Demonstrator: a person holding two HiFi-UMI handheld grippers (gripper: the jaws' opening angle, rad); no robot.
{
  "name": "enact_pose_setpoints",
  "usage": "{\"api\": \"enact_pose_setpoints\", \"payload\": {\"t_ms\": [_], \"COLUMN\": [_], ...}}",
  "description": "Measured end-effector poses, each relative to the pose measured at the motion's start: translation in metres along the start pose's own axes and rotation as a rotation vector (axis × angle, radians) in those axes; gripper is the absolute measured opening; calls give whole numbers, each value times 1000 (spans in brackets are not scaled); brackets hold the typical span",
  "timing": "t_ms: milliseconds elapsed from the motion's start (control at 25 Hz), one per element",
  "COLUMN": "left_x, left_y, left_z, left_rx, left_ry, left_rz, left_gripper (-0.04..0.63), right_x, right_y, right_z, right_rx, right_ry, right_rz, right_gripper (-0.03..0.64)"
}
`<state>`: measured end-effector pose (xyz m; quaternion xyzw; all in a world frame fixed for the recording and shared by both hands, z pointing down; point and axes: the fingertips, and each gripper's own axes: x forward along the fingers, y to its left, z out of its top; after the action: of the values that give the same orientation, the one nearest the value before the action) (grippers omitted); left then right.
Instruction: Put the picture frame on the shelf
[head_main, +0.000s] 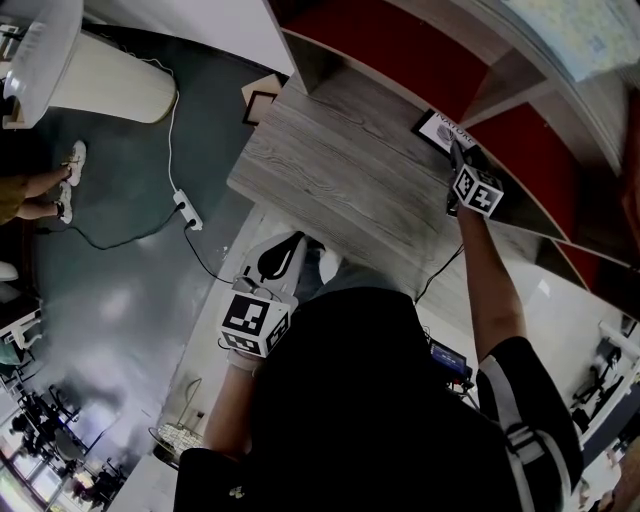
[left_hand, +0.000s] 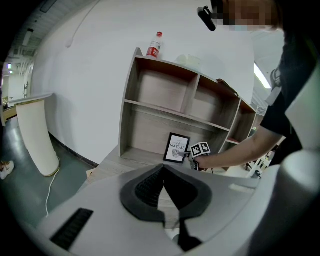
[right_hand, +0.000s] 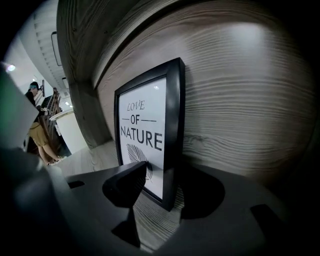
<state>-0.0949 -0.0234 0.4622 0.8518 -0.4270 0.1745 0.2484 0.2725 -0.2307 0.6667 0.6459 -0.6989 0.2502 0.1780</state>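
Note:
The picture frame (head_main: 440, 130) is black-edged with a white print of lettering and a leaf. It stands upright on the grey wood shelf (head_main: 350, 160), leaning on the back panel (right_hand: 240, 100). My right gripper (head_main: 455, 152) reaches to it at arm's length. In the right gripper view the picture frame (right_hand: 145, 135) has its lower corner between the jaws of my right gripper (right_hand: 170, 177), and the pads do not press on it. My left gripper (head_main: 285, 255) hangs low by the person's body, away from the shelf. In its own view my left gripper (left_hand: 163, 170) has its tips together, empty, and the frame (left_hand: 177, 148) shows far off.
The shelf unit (left_hand: 160, 107) has several open compartments, with a red-capped bottle (left_hand: 155, 46) on top. On the floor to the left lie a power strip (head_main: 188, 210) with its cable and a white rounded panel (head_main: 110, 85). A small framed thing (head_main: 258, 100) sits by the shelf's corner.

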Motion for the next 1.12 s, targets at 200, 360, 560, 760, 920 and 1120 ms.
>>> {"api": "enact_pose_setpoints", "payload": {"t_ms": [200, 360, 560, 760, 920, 1120], "left_x": [1, 1, 5, 16, 27, 47], "left_y": [0, 1, 0, -2, -7, -16], "left_z": [0, 1, 5, 13, 22, 37], "left_rx": [3, 4, 13, 42, 63, 83], "left_ry": [2, 5, 4, 8, 10, 8], "left_rz": [-5, -12, -34, -87, -130, -199], "left_gripper": [9, 9, 9, 9, 9, 9], "right_x": [0, -3, -13, -34, -56, -95], "right_y": [-1, -3, -1, 4, 18, 40], "right_z": [-2, -1, 1, 0, -4, -6], "right_rx": [17, 18, 14, 10, 25, 64], "right_ry": [-4, -3, -9, -12, -11, -22], "right_rz": [-17, -43, -80, -126, -110, -78], "right_gripper": [204, 221, 235, 235, 221, 137]}}
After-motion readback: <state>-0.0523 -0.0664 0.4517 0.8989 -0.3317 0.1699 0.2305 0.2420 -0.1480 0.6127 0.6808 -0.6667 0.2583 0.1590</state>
